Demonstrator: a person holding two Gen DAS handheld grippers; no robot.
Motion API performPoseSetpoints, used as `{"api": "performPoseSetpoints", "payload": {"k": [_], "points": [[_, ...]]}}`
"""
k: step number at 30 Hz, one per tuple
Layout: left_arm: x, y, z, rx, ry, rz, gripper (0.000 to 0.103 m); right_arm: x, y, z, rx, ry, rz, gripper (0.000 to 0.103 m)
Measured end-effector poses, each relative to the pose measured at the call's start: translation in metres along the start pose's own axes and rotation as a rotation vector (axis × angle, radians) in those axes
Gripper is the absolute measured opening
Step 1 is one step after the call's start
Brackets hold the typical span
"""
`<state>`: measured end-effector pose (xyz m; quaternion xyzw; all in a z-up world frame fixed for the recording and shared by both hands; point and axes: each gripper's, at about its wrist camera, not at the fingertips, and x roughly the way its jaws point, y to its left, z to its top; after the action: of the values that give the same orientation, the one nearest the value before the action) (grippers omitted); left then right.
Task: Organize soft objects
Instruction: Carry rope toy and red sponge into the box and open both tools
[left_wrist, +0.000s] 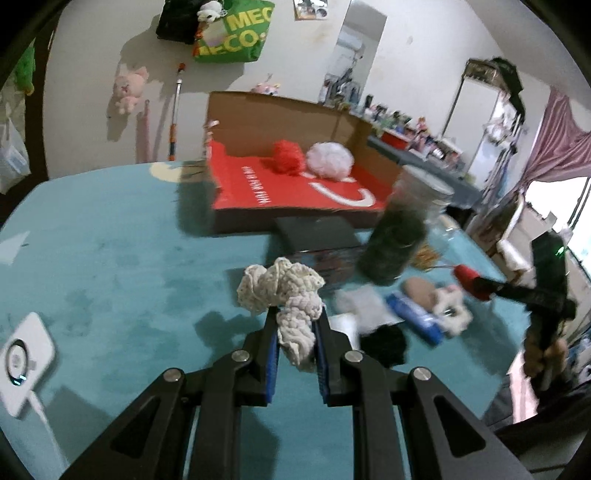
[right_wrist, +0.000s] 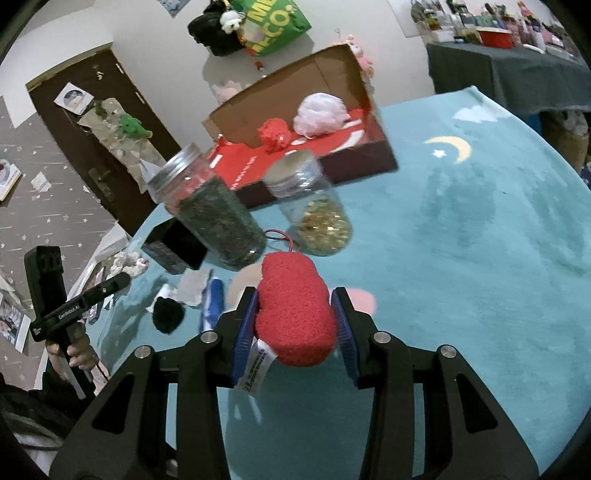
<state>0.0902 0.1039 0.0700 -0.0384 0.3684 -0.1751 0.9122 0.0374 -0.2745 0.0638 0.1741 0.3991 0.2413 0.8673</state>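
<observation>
Cream crochet piece (left_wrist: 284, 295) pinched in left tool (left_wrist: 295, 325), red plush, perhaps sponge, (right_wrist: 295, 314) in right tool (right_wrist: 295, 317).

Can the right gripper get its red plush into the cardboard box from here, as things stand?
Probably yes, with a lift. The right gripper is shut on the red plush, but two jars stand between it and the cardboard box. The box is open-topped with room beside its two pompoms.
</observation>
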Motion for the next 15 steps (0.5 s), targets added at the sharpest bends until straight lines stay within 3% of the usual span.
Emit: {"api": "performPoseSetpoints", "payload": {"k": [8, 15], "points": [[0.019, 0.026, 0.012, 0.084, 0.035, 0.093, 0.018, -0.001, -0.022, 0.017, -0.032, 0.019, -0.096, 0.039], [0.038, 0.033, 0.032, 0.208, 0.062, 0.085, 0.018, 0.008, -0.031, 0.045, -0.136, 0.041, -0.184, 0.039]]}}
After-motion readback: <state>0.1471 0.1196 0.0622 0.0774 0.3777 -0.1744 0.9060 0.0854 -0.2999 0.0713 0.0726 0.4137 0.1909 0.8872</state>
